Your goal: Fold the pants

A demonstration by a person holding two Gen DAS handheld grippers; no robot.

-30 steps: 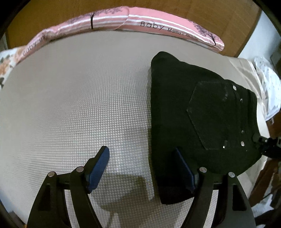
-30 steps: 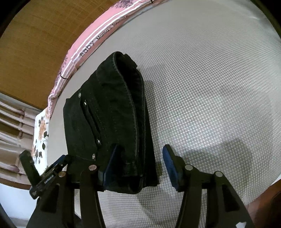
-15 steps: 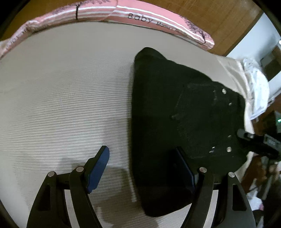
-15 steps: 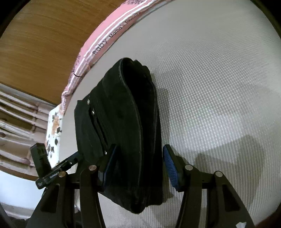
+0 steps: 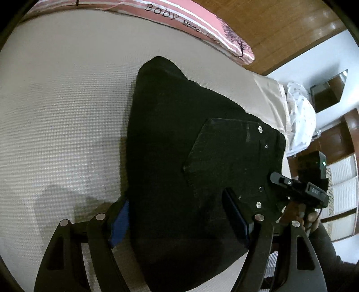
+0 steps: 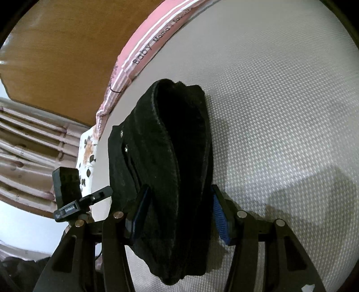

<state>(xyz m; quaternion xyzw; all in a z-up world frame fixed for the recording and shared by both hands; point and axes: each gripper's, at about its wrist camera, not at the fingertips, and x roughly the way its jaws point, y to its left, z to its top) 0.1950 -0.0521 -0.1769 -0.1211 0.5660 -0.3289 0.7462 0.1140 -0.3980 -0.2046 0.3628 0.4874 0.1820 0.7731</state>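
**Pants bundle straddled by both sets of jaws on the bed**

Pants (image 5: 179, 161), black and folded into a thick bundle, are my landmark throughout; they lie on the pale textured mattress (image 5: 62, 116) of a bed.

From the left wrist camera, I see my left gripper (image 5: 179, 222) straddling the near end of the pants. Its jaws stand wide: the left blue pad sits right at the bundle's left edge, and the other pad lies against the fabric below the back pocket (image 5: 226, 157). Whether the pads actually press I cannot tell. Beyond the pants a pink striped blanket (image 5: 202, 20) printed "Baby" runs along the mattress edge, with a wooden headboard (image 5: 280, 29) behind it. To the right of the pants the other gripper's black body shows, held in a hand (image 5: 309, 217).

From the right wrist camera, my right gripper (image 6: 179, 213) has the pants (image 6: 179, 157) between its jaws, about half open. Both blue pads lie against the sides of the stacked layers, and the bundle's near end hangs down between the fingers. Left of the pants the other gripper's black body pokes in, with a floral pillow (image 6: 88, 157) behind it.
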